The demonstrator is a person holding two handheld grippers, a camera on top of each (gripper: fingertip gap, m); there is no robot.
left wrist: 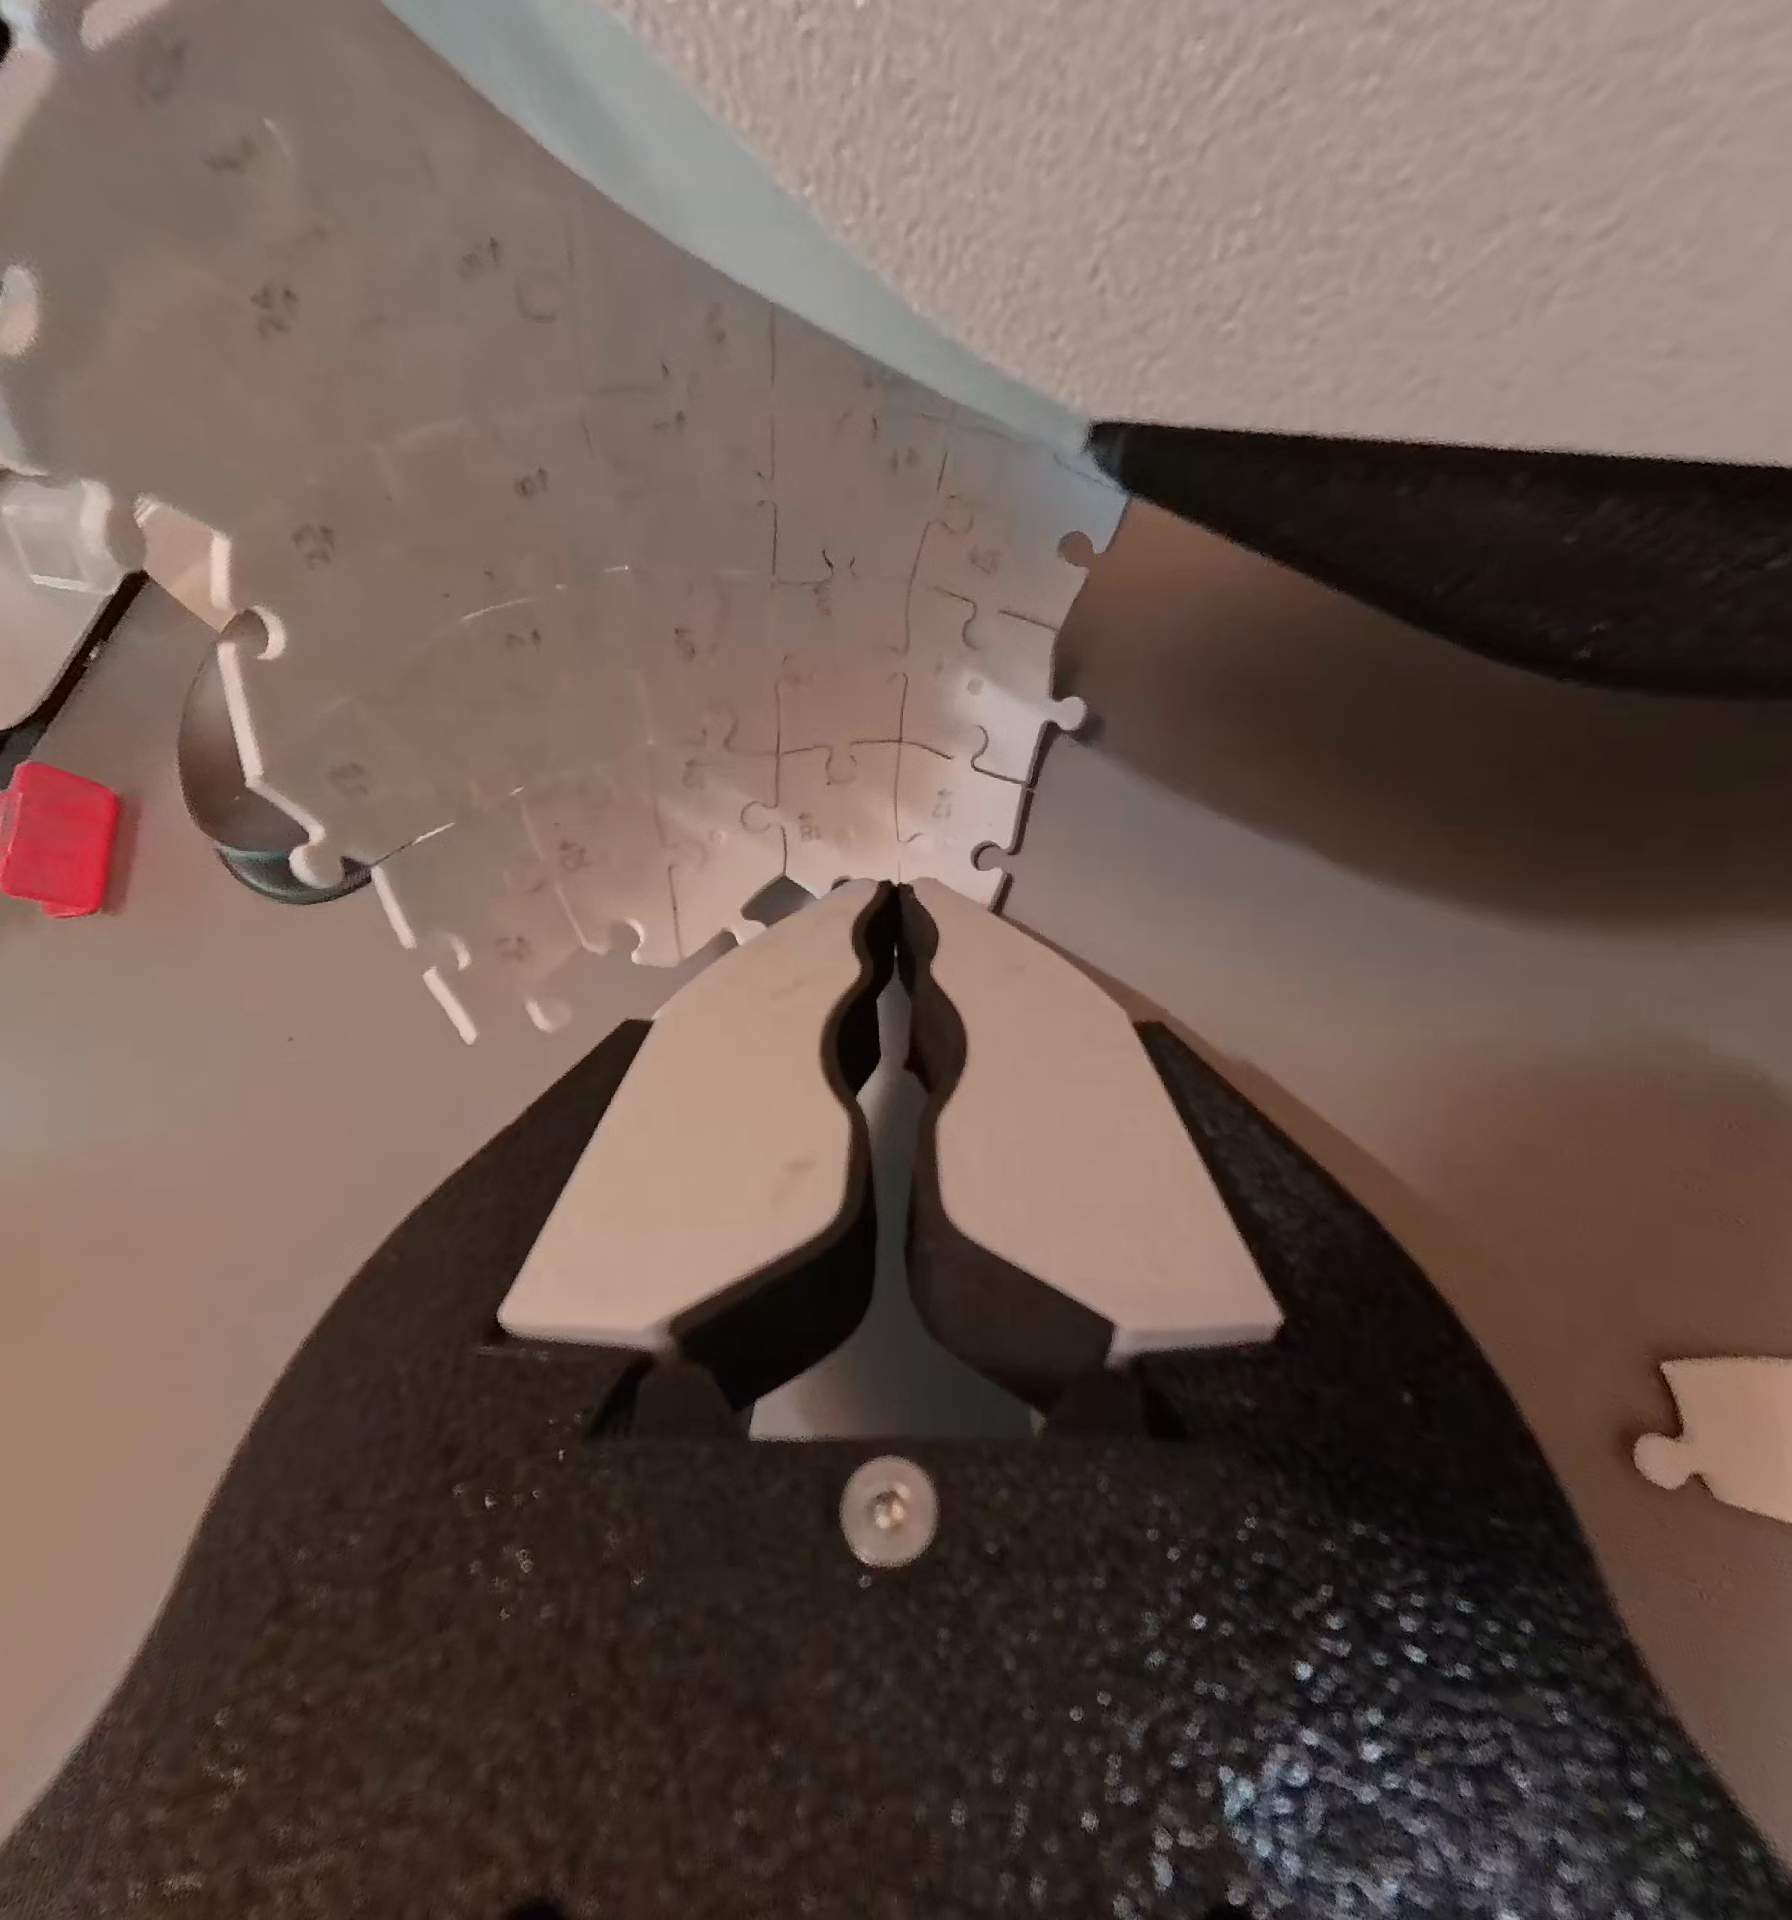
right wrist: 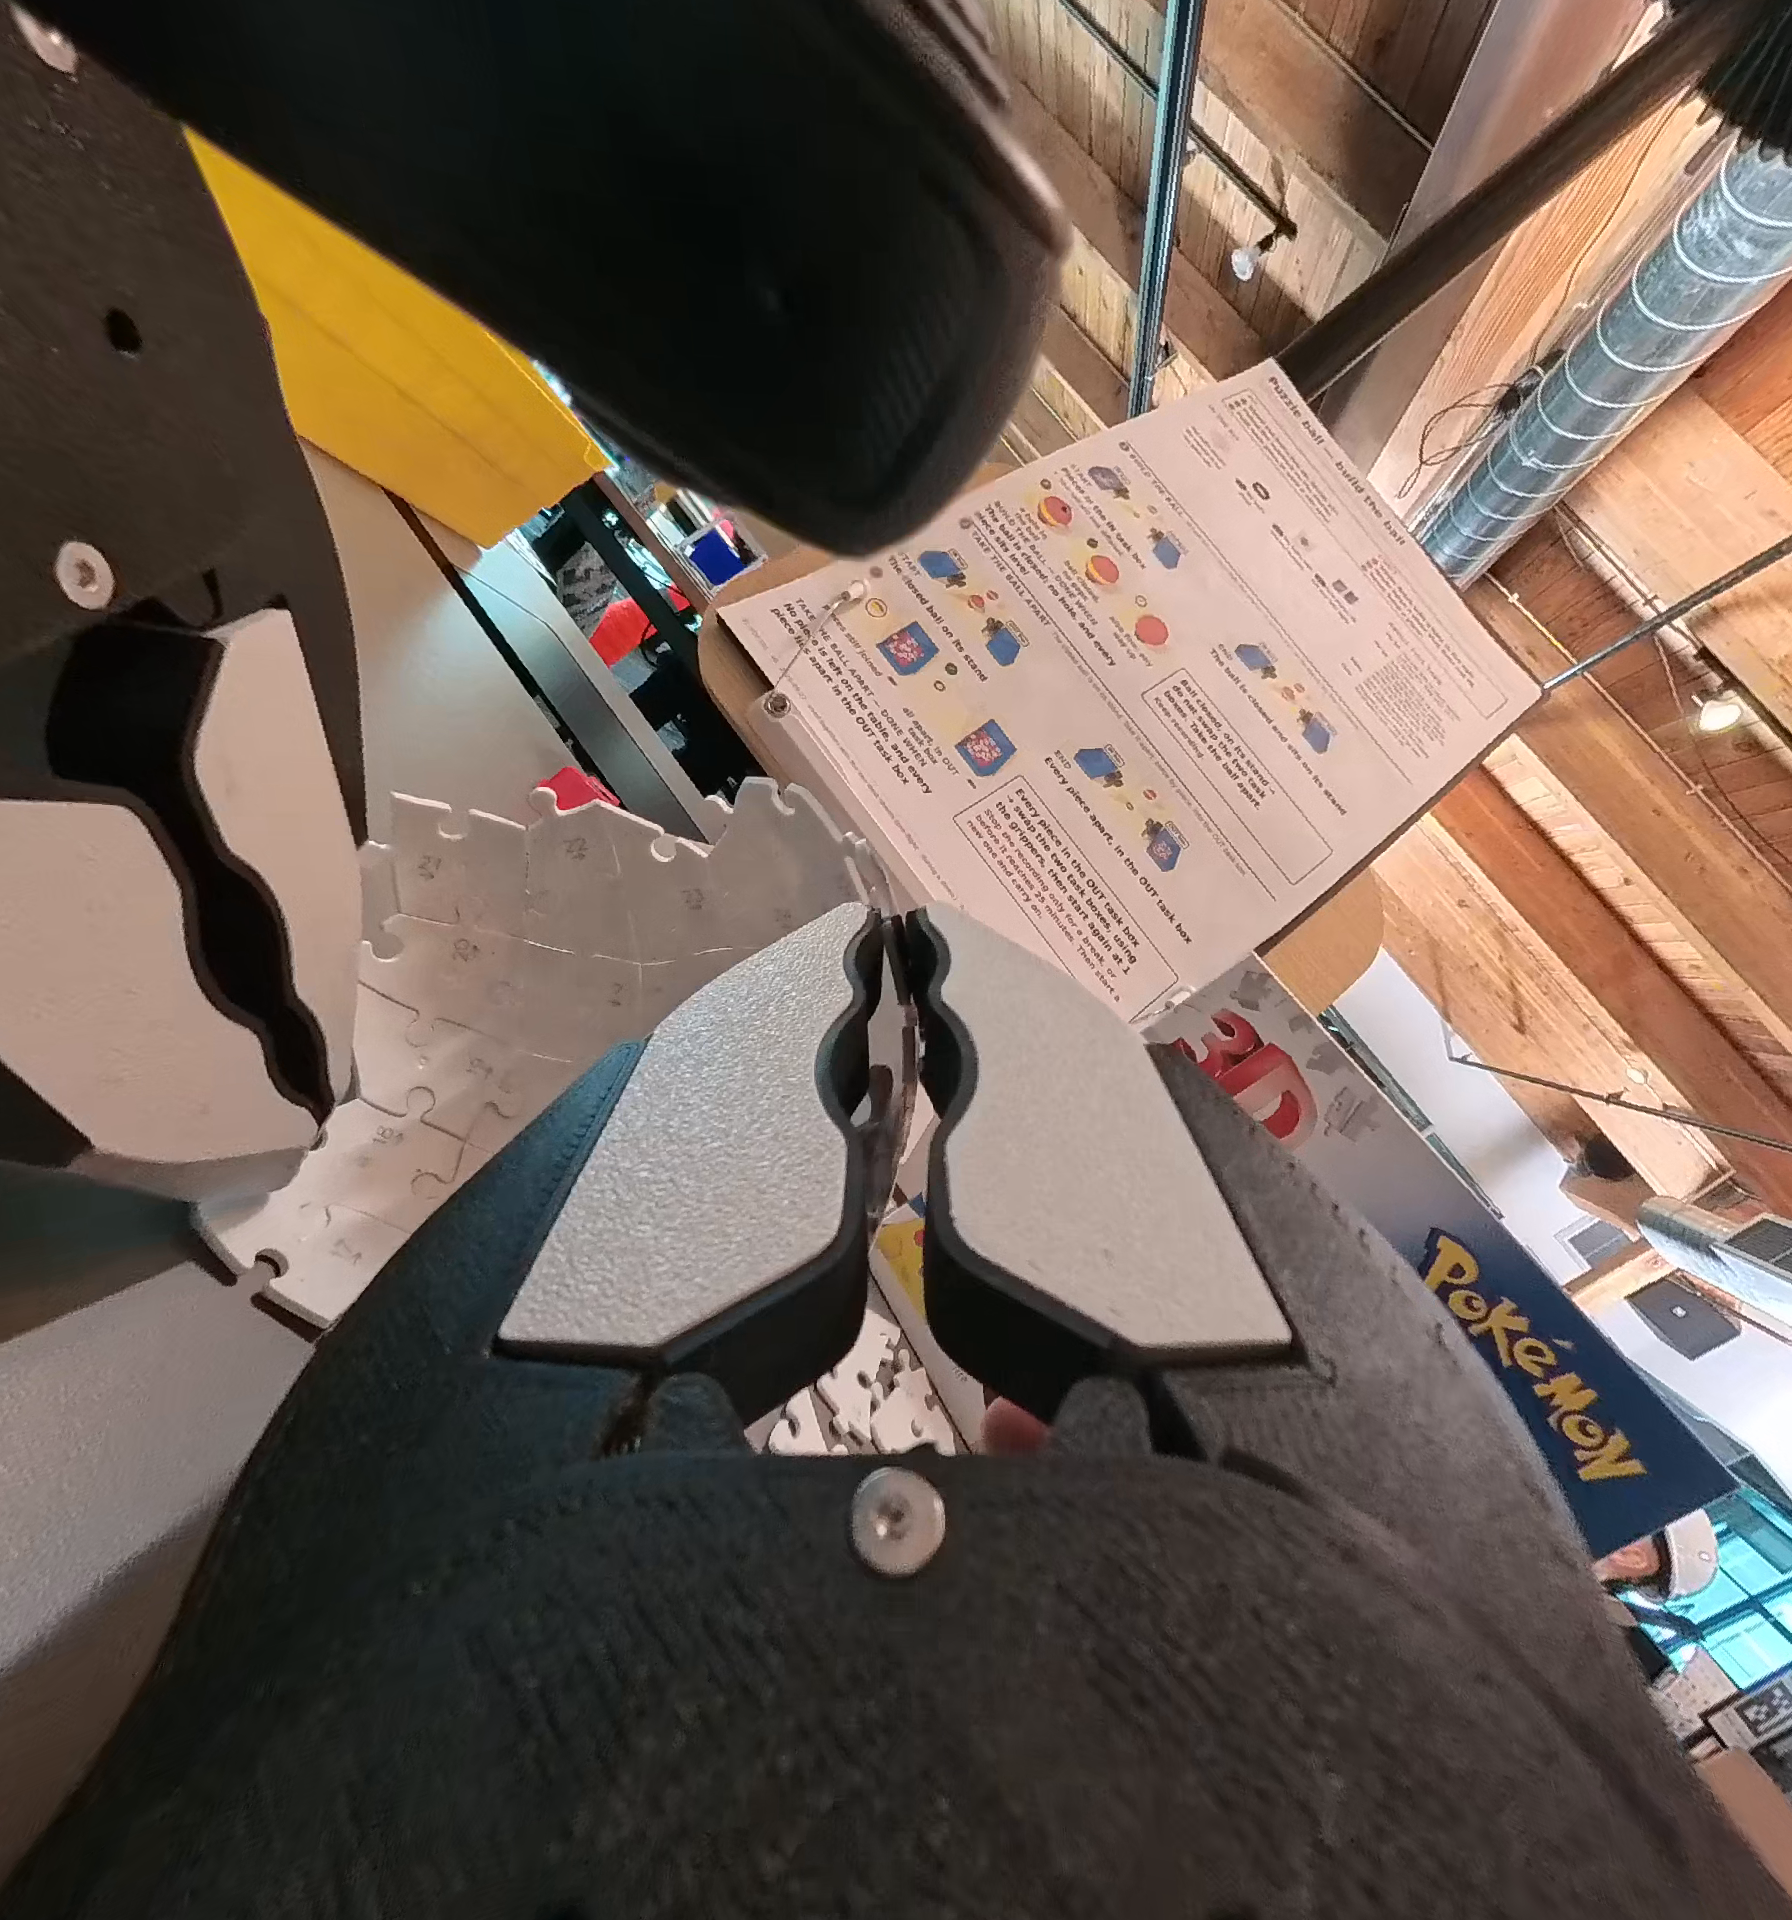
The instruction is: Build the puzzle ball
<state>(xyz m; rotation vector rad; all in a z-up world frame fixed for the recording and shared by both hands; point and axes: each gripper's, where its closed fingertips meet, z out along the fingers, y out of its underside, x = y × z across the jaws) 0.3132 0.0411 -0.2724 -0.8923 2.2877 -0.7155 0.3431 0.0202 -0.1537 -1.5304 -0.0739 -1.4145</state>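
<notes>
I judge the build partly done: a curved shell of joined pieces exists, but its rim is ragged with open tabs and sockets and loose pieces lie unused.

Nearest in the left wrist view, my left gripper (left wrist: 894, 888) has its grey, matt pads pinched together on the lower rim of the puzzle shell (left wrist: 601, 582); the jaws stand closed on that edge. The shell is thin, pale, smooth plastic, bowed like a dish, its inner face marked with small printed figures and interlocking seams.

Beside the shell's right side, nearer the camera, one loose puzzle piece (left wrist: 1754, 1444) lies flat on the grey table (left wrist: 1287, 1039). Left of the shell sits a small red block (left wrist: 52, 837).

In the right wrist view, my right gripper (right wrist: 897, 920) is closed on something thin and dark-edged at the shell's upper rim; I take it for a piece being fitted or the rim itself, but cannot tell which. The shell (right wrist: 559, 935) shows the same toothed edge. Beyond it hangs a printed instruction sheet (right wrist: 1131, 665), and behind that a blue puzzle box (right wrist: 1494, 1320).
</notes>
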